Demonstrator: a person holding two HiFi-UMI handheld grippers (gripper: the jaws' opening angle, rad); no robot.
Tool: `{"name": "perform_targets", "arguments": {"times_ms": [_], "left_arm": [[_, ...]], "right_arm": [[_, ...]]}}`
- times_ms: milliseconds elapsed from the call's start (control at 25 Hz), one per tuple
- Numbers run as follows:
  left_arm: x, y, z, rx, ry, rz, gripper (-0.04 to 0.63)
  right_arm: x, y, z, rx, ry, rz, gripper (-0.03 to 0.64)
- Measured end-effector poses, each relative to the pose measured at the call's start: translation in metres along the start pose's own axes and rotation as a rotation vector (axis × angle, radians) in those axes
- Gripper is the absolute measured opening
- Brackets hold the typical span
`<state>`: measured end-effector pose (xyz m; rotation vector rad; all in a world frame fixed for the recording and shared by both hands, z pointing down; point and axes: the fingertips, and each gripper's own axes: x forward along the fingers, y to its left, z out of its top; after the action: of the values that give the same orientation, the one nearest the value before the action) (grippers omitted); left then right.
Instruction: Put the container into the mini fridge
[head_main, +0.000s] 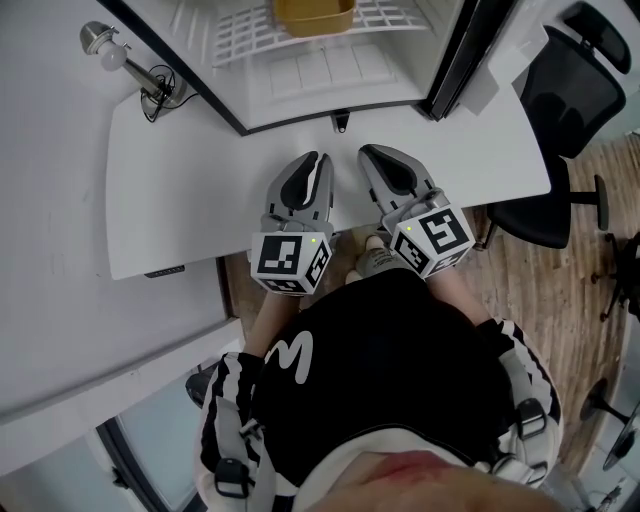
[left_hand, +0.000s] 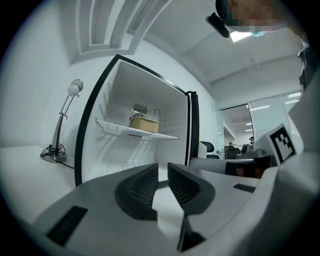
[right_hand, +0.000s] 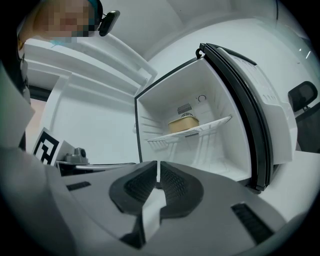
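The tan container (head_main: 313, 15) stands on the wire shelf (head_main: 245, 35) inside the open mini fridge; it also shows in the left gripper view (left_hand: 144, 124) and the right gripper view (right_hand: 183, 123). Both grippers hover side by side over the white table (head_main: 180, 170), in front of the fridge opening and well short of the container. My left gripper (head_main: 318, 165) (left_hand: 162, 167) has a narrow gap between its pads and nothing in it. The pads of my right gripper (head_main: 370, 155) (right_hand: 158, 165) nearly touch, also with nothing held.
The fridge door (head_main: 465, 50) (right_hand: 260, 115) is swung open at the right. A desk lamp (head_main: 125, 65) (left_hand: 62, 120) stands on the table left of the fridge. A black office chair (head_main: 570, 110) sits beyond the table's right end.
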<state>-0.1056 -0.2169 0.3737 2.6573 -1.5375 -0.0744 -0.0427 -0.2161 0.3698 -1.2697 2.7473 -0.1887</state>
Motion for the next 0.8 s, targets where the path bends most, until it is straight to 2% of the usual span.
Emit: {"name": "perform_targets", "arguments": {"times_ms": [600, 800], "left_arm": [[-0.0063, -0.0041, -0.0052, 0.012, 0.002, 0.0, 0.037], [-0.0088, -0.0009, -0.0057, -0.024, -0.003, 0.007, 0.015]], "right_arm": [[-0.0082, 0.0022, -0.0057, -0.009, 0.005, -0.027, 0.022], [-0.0085, 0.0053, -0.0071, -0.028, 0.009, -0.032, 0.012]]}}
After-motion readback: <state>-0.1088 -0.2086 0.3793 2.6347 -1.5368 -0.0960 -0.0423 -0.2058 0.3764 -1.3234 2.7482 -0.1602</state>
